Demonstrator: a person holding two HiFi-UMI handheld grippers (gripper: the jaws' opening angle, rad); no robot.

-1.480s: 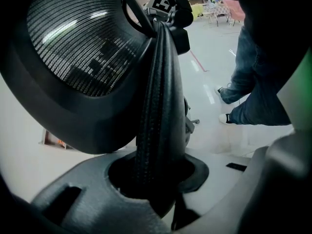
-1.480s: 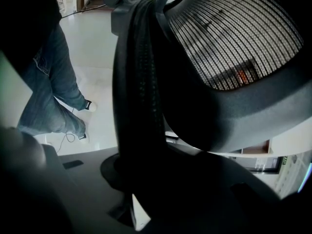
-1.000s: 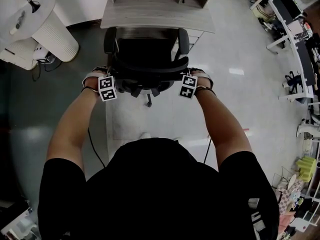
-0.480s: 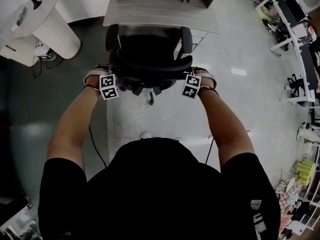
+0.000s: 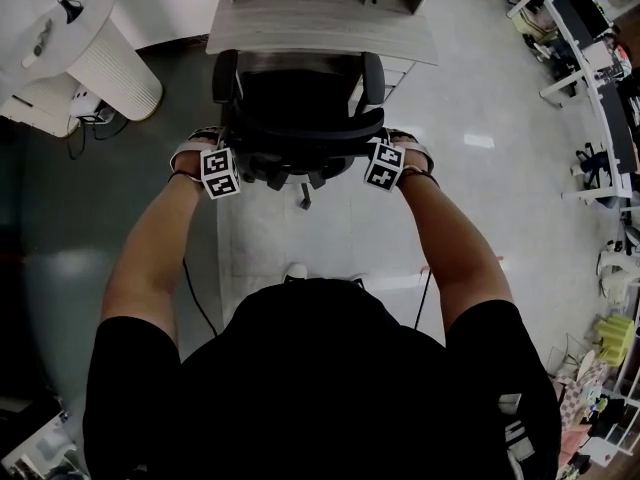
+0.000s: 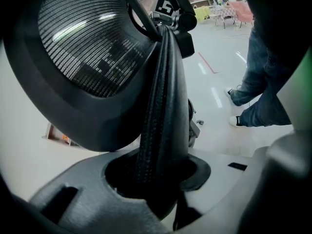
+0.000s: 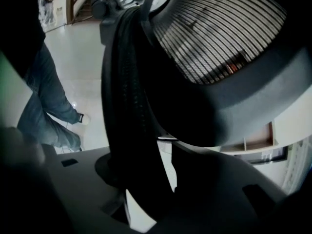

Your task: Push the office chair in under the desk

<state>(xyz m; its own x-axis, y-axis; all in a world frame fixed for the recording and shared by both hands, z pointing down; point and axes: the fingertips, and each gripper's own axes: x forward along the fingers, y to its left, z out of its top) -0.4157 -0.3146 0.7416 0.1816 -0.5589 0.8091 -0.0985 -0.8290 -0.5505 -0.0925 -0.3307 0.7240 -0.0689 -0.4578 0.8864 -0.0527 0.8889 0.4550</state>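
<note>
Tongs are easing open on the backrest rim point(image 6: 163, 106), left tongs point(image 6: 161, 179) pinching, right tongs point(image 7: 141, 179) gapping, since your office chair point(image 5: 295, 98) is looking tucked under the table point(image 5: 320, 23).

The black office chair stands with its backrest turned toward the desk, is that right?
Not quite. The head view shows the black office chair with its backrest turned toward the person, on the side away from the desk.
</note>
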